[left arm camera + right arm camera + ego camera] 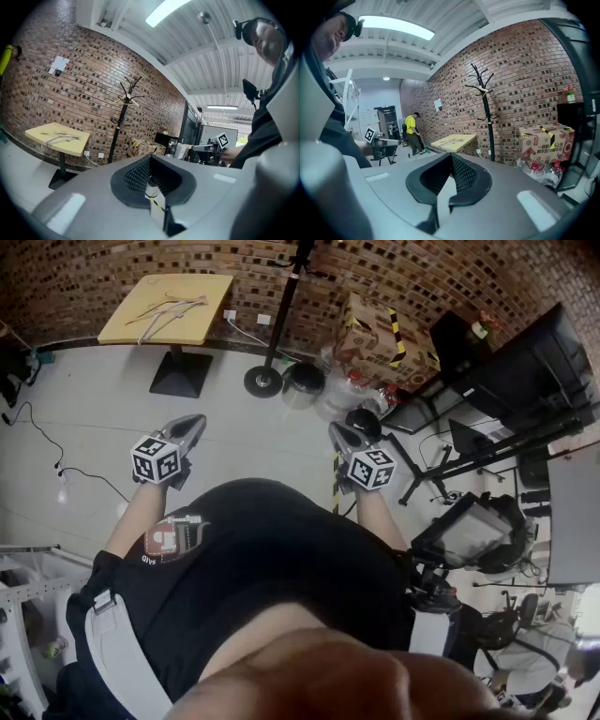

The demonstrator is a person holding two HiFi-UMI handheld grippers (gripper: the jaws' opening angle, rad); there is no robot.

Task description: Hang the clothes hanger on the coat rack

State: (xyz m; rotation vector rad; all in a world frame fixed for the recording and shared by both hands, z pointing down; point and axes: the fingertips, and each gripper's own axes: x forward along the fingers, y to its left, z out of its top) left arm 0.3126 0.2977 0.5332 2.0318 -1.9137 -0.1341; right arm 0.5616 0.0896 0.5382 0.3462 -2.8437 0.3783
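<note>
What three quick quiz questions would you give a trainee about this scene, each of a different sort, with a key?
1. True or false: the left hand-held gripper grips a hanger.
2. Fill in: the coat rack stands in front of a ___ wall.
3. The hangers not yet hung lie on: A the yellow table; B the floor; C the cardboard box.

Key: 1 false, its jaws are shut on nothing. 2 brick. 3 A.
</note>
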